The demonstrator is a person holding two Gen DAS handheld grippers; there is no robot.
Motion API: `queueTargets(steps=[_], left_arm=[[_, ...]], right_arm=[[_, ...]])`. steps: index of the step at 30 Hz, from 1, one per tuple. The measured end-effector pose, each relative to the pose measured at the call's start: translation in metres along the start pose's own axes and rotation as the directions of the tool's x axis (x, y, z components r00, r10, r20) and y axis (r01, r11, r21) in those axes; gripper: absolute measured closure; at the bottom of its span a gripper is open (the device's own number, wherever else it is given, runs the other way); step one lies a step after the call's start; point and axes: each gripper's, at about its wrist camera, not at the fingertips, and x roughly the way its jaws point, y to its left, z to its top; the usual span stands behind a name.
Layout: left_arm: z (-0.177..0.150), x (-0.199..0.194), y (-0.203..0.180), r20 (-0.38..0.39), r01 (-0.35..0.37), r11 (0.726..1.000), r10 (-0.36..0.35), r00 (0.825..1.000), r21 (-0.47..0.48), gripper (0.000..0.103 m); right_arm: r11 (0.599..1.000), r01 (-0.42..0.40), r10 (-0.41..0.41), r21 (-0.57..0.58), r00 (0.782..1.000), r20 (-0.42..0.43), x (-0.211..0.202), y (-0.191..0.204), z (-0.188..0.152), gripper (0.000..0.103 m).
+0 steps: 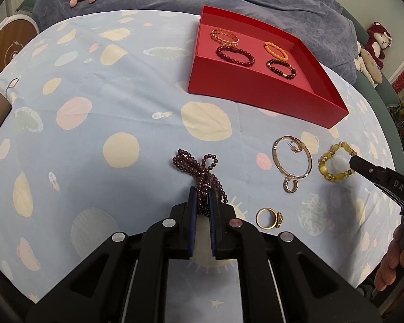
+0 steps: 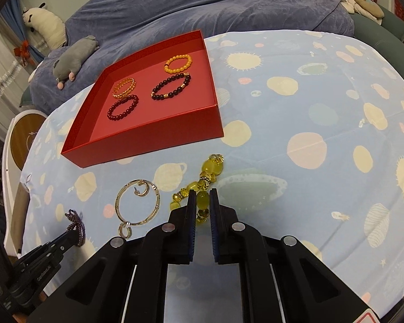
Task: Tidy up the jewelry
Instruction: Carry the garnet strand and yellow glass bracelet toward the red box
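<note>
The left gripper (image 1: 202,200) is clenching the purple beads (image 1: 199,167) near the table's front edge; the right gripper (image 2: 202,204) is clenching the yellow bracelet (image 2: 202,185) before the box (image 2: 153,140); loose strands are risking snagging or slipping.

Jewelry half sorted: four bracelets in the box, five pieces outside it.

Red box (image 1: 256,91), open-topped, on the cloth; inside, apart from one another: gold chain bracelet (image 1: 224,37), dark red bead bracelet (image 1: 235,56), orange bead bracelet (image 1: 276,51), black bead bracelet (image 1: 281,69) with gold spacers. In front of the box: purple bead necklace (image 1: 199,171), bunched, one end pinched between gripper fingers; thin gold bangle (image 1: 292,158), flat, a small earring inside its ring; small hoop (image 1: 291,185) touching the bangle's near edge; gold ring (image 1: 269,217); yellow bead bracelet (image 2: 202,185), a bead clamped between gripper fingers.
</note>
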Motion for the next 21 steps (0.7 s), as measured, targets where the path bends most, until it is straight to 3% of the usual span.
queueTargets(steps=[10,21], left_arm=[[0.005,-0.026,-0.01,0.029,0.025,1.0,-0.025,0.999,0.013,0.095],[0.05,-0.052,-0.029,0.086,0.052,0.996,-0.057,0.995,0.066,0.095]], right_arm=[[0.999,-0.033,0.032,0.002,0.998,0.057,-0.045,0.003,0.006,0.093],[0.996,-0.074,0.079,-0.048,0.989,0.124,-0.066,0.023,0.044,0.093]])
